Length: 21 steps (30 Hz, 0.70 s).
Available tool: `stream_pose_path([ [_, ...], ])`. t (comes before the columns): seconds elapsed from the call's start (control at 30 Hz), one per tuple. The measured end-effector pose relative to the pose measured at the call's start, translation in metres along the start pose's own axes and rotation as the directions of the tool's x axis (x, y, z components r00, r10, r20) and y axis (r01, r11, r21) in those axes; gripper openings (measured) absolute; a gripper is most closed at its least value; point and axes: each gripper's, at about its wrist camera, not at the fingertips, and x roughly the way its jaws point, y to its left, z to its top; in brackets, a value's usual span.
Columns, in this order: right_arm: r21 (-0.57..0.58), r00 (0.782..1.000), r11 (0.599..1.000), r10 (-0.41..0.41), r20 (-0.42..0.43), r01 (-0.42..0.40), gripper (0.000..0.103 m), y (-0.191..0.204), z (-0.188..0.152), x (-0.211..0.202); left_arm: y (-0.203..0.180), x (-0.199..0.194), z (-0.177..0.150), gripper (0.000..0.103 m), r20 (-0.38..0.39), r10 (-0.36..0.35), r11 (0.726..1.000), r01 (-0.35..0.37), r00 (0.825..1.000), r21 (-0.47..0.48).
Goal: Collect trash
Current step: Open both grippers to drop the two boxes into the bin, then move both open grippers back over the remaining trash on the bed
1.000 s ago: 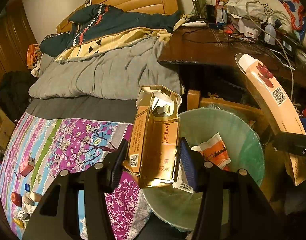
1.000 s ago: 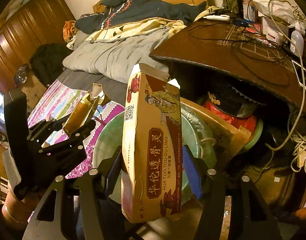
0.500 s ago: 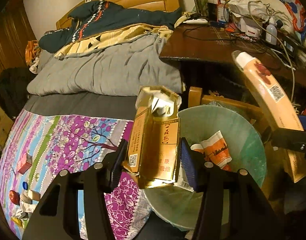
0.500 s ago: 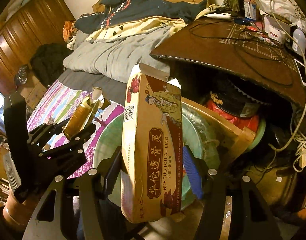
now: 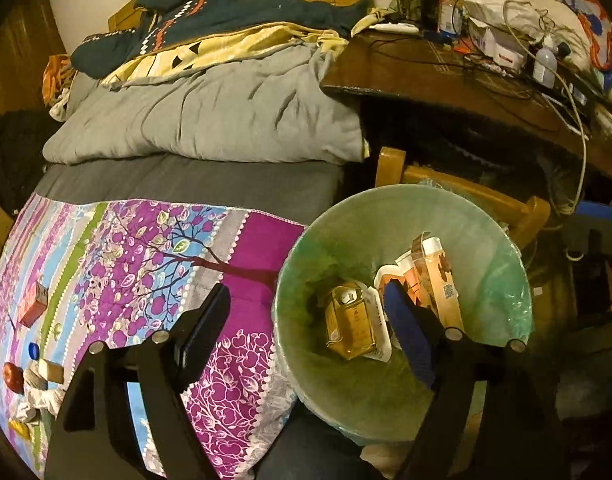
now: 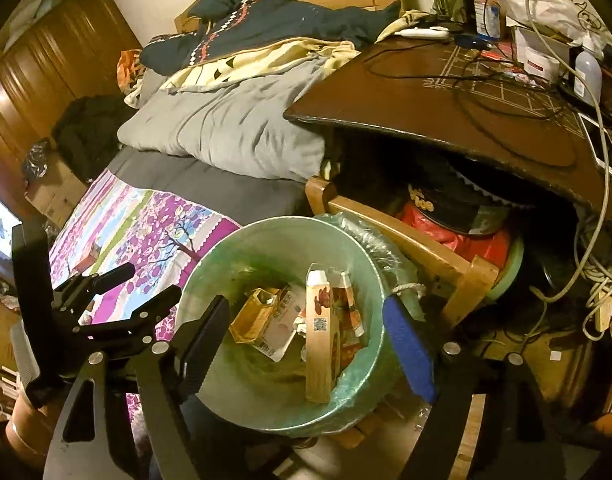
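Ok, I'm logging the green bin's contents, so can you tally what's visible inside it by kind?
Cardboard boxes: 2 (gold box, tall tan box)
Paper packets: 2 (white packet, red-orange packet)
Total: 4

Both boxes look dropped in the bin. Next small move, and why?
Probably swing the left gripper toward the red box on the bedspread. Both jaws have just opened and hold nothing; the gold box and long box lie in the bin.
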Motion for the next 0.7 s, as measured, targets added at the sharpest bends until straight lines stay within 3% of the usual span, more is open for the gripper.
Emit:
stream_pose_path([
  [0.43,-0.053,0.999,0.998,-0.016,0.040,0.018,0.080,0.018,-0.003,-0.007,0.013,-0.011,-0.006,0.076,0.021,0.049,0.998,-0.048,0.999,-0.040],
  [0.7,-0.130,0.991,0.987,-0.085,0.107,0.098,0.080,0.036,-0.010,-0.012,0.029,-0.030,-0.007,0.076,0.111,0.114,0.987,-0.100,0.987,-0.125],
])
